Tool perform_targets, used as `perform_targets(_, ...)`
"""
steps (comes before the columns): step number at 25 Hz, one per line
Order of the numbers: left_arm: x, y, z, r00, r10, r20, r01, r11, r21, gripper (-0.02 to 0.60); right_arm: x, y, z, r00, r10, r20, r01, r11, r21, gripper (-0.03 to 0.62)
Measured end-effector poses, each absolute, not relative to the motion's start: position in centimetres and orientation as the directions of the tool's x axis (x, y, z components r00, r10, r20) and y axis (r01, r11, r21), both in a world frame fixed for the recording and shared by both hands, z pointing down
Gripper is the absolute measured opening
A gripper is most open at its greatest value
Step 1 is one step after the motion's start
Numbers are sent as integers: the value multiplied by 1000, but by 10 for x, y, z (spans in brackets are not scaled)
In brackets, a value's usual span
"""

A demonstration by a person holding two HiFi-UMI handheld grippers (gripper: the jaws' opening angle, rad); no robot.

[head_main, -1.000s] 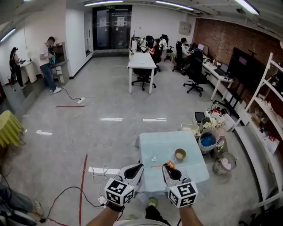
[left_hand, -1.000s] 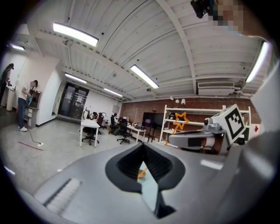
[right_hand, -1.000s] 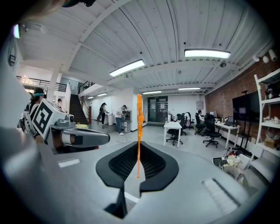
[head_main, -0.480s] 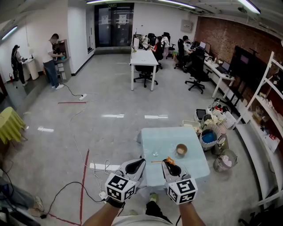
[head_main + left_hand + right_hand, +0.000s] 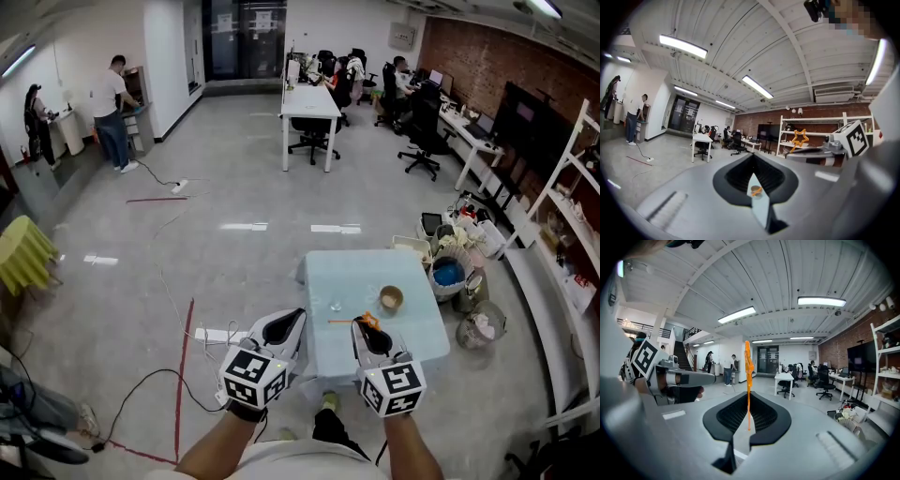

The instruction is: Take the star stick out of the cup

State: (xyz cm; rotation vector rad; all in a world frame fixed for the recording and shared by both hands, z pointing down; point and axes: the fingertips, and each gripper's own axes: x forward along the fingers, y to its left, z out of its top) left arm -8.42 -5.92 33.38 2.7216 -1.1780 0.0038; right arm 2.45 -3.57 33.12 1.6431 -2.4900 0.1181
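Observation:
My right gripper (image 5: 368,339) is shut on the thin orange star stick (image 5: 349,322), held high above the light blue table (image 5: 337,277). The brown cup (image 5: 391,299) stands on that table, well below and apart from the stick. In the right gripper view the stick (image 5: 748,380) rises straight up out of the right gripper (image 5: 748,397). My left gripper (image 5: 281,330) hovers beside it, shut with nothing in it. In the left gripper view, the stick's star (image 5: 801,138) shows at the right, and the left gripper (image 5: 752,157) has its jaws together.
A small clear item (image 5: 336,305) lies on the table left of the cup. Bins and bags (image 5: 448,274) crowd the floor at the table's right, beside a white shelf (image 5: 572,234). Cables (image 5: 187,375) run over the floor at left. Two people (image 5: 114,112) stand far off.
The head view has drifted, so the table and cup sit slightly further right. Both grippers stay raised side by side, the stick still in the right one.

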Motion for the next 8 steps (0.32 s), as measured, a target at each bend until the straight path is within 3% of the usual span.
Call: perform_targets(8, -94, -67, 330, 667, -743, 62, -742, -652, 157, 6, 26, -40, 329, -378, -912, 159, -923, 385, 11, 26)
